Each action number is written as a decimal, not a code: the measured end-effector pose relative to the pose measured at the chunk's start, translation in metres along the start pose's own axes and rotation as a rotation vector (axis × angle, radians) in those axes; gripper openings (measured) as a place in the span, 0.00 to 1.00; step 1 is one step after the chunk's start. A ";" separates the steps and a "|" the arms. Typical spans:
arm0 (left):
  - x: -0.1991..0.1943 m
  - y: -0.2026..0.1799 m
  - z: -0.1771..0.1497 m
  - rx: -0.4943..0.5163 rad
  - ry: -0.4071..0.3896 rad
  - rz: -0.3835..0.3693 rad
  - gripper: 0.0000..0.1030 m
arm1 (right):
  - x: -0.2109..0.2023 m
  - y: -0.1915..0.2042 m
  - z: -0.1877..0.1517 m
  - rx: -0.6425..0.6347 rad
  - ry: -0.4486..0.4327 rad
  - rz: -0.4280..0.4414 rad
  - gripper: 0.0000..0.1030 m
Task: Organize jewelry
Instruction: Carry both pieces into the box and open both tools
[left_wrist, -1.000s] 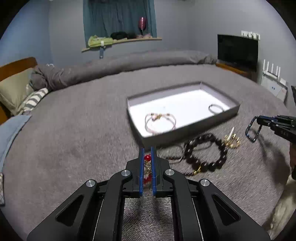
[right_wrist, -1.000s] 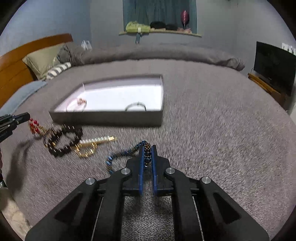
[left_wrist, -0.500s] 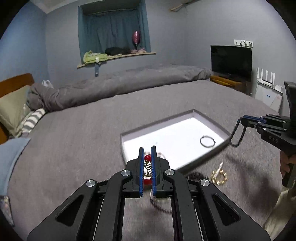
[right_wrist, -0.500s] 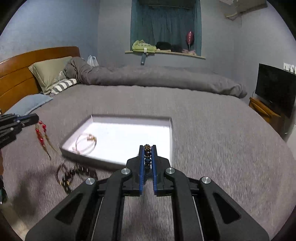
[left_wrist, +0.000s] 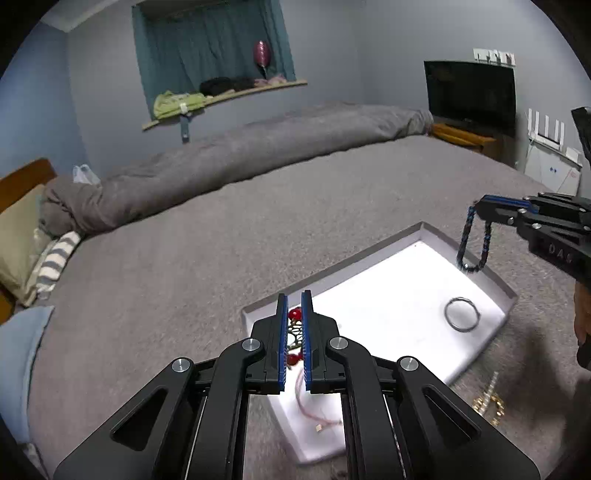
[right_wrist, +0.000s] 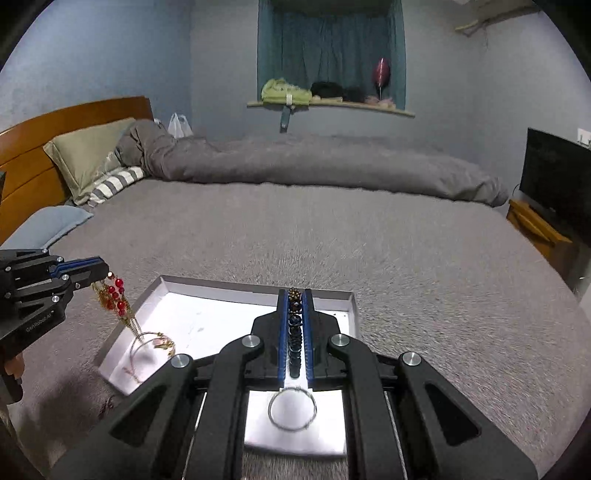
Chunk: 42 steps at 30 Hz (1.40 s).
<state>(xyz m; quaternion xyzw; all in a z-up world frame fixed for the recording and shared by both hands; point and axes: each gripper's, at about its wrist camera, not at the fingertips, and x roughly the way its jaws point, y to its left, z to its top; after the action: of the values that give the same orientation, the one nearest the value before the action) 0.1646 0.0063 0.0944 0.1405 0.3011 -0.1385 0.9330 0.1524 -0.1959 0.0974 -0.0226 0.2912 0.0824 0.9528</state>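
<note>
A shallow white tray (left_wrist: 391, 317) (right_wrist: 207, 317) lies on the grey bed. My left gripper (left_wrist: 294, 295) (right_wrist: 107, 274) is shut on a red-bead and gold ornament (left_wrist: 294, 314) (right_wrist: 112, 299), which dangles above the tray's left edge. My right gripper (right_wrist: 295, 291) (left_wrist: 476, 206) is shut on a dark blue bead bracelet (right_wrist: 294, 332) (left_wrist: 472, 243), whose loop hangs over the tray's far right corner. In the tray lie a silver ring bangle (left_wrist: 461, 314) (right_wrist: 292, 410) and a thin pink cord bracelet (left_wrist: 314, 413) (right_wrist: 153, 341).
A gold piece (left_wrist: 489, 400) lies on the bedcover right of the tray. Pillows (right_wrist: 92, 155), a wooden headboard (right_wrist: 74, 114) and a rolled grey duvet (right_wrist: 314, 162) line the far side. A dark TV (left_wrist: 469, 94) on a wooden stand is at the right.
Both grippers have risen with their jewelry and moved forward over the tray. The dark bead bracelet on the bedcover has dropped out of view.
</note>
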 end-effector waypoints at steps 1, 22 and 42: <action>0.010 0.002 0.002 -0.003 0.012 -0.001 0.07 | 0.008 0.000 0.000 0.002 0.017 0.008 0.07; 0.115 0.018 -0.018 -0.016 0.276 0.021 0.07 | 0.105 -0.003 -0.015 -0.001 0.329 -0.048 0.07; 0.078 0.006 -0.021 -0.058 0.207 -0.005 0.52 | 0.070 -0.013 -0.016 0.047 0.264 -0.041 0.31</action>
<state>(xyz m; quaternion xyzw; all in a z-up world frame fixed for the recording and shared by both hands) 0.2170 0.0054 0.0322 0.1260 0.4003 -0.1169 0.9001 0.2031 -0.2000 0.0454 -0.0168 0.4152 0.0527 0.9081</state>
